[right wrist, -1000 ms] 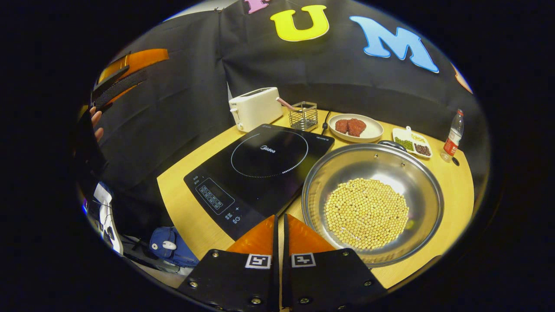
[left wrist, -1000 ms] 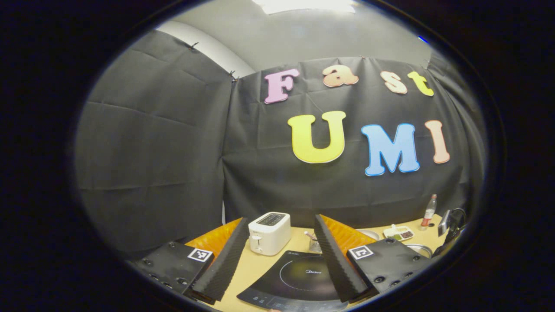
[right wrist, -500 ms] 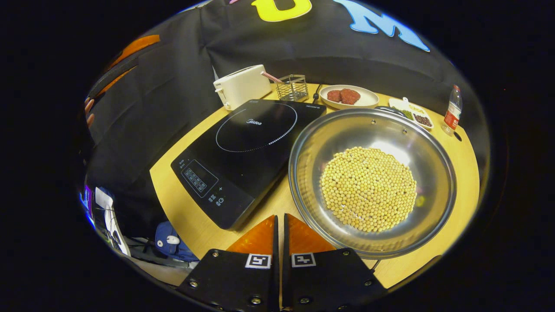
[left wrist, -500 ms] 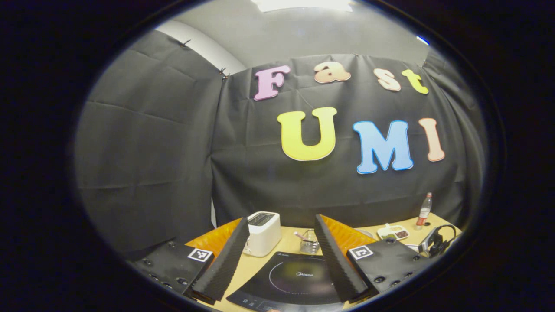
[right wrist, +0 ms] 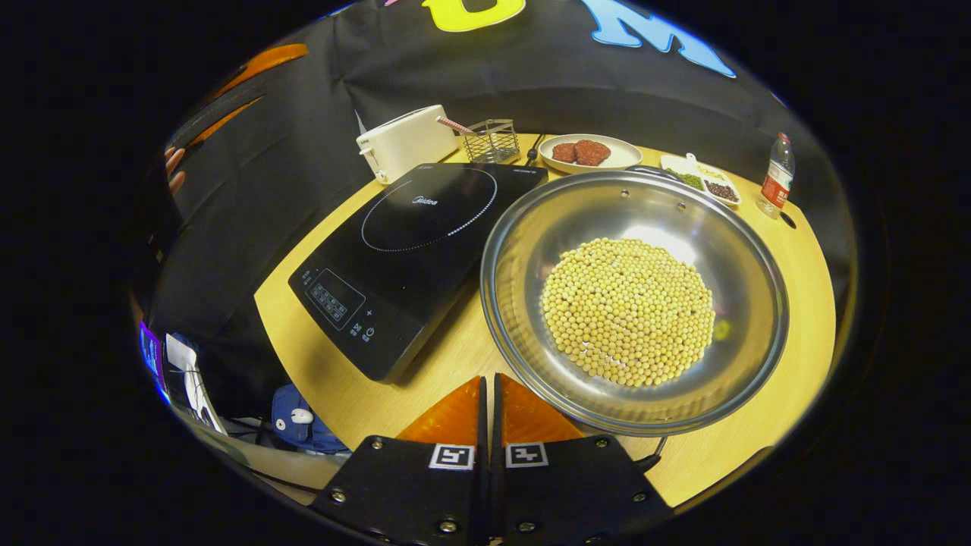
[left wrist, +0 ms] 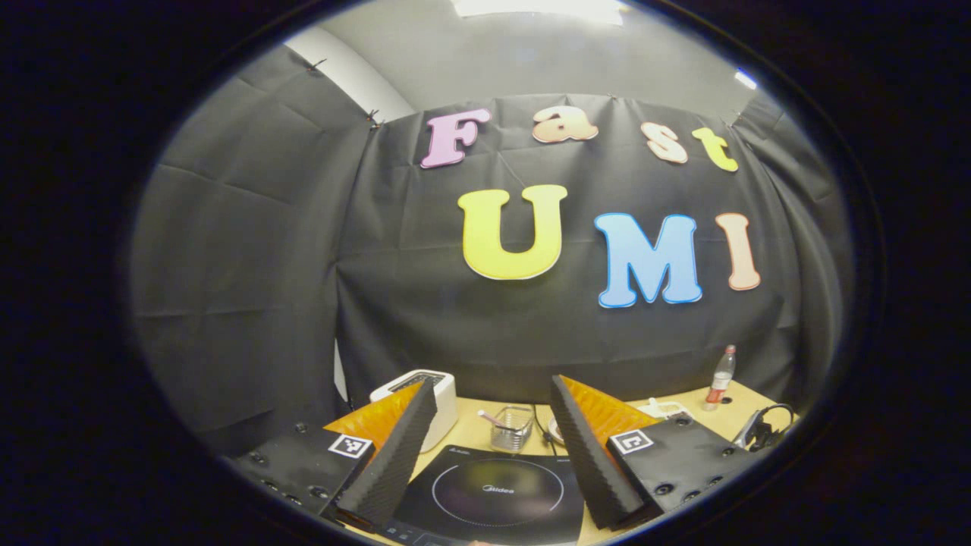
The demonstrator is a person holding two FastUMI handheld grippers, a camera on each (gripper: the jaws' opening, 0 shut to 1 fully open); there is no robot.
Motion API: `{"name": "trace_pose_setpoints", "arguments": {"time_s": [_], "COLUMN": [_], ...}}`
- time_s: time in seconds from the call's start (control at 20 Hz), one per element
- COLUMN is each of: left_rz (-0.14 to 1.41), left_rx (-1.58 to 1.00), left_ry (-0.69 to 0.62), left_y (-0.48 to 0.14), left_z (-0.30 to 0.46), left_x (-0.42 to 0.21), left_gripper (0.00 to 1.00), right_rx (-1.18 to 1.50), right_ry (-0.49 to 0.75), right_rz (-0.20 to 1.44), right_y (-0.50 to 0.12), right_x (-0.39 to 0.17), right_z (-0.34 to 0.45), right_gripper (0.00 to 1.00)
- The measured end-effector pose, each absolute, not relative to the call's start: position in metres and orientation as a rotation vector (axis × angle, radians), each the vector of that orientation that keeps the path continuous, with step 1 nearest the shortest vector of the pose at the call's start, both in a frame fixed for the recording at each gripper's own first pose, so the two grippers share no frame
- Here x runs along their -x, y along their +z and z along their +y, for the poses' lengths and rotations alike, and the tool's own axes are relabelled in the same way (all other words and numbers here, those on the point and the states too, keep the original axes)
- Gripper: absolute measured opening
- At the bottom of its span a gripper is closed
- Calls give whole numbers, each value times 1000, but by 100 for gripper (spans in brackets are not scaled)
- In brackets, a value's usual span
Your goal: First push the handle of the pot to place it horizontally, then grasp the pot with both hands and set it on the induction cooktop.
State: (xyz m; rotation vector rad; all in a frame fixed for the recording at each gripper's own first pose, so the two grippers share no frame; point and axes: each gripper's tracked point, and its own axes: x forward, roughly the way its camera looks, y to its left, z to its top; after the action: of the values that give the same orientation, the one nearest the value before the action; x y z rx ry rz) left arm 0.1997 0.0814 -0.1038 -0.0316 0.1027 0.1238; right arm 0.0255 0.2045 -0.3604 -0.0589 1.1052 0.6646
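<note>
Pressed together with nothing held between them, the fingers of the right gripper (right wrist: 489,394) are seen low over the wooden table (right wrist: 804,318), just beside the near rim of the steel pot (right wrist: 523,227). The pot, with a bed of soybeans (right wrist: 628,309) across its bottom, is set on the table directly beside the induction cooktop (right wrist: 413,243), not yet on it. One pot handle (right wrist: 648,459) is glimpsed under the near rim, partly hidden by the right gripper. The fingers of the left gripper (left wrist: 489,455) are held spread and empty, raised above the cooktop and aimed toward the booth wall.

The handle push appears to be the step in hand. It would best be done with the closed fingertips laid against the handle's side and swept slowly and level, so the pot is turned in place rather than slid and the beans are kept settled. A toaster (right wrist: 406,141) is seen beyond.
</note>
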Motion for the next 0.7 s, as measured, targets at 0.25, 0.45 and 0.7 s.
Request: {"name": "trace_pose_setpoints", "arguments": {"time_s": [0.25, 0.45, 0.7], "left_rz": [118, 114, 119], "left_rx": [78, 85, 87], "left_ry": [64, 35, 15], "left_y": [-112, -112, -109], "left_z": [66, 56, 37], "left_x": [-214, -218, -219], "left_gripper": [97, 98, 98], "right_rx": [68, 72, 99], "right_ry": [593, 532, 488], "right_rz": [1146, 1165, 1179], "right_y": [-361, -362, -364], "right_x": [-24, -23, -21], "right_z": [181, 160, 132], "right_gripper": [1, 1, 1]}}
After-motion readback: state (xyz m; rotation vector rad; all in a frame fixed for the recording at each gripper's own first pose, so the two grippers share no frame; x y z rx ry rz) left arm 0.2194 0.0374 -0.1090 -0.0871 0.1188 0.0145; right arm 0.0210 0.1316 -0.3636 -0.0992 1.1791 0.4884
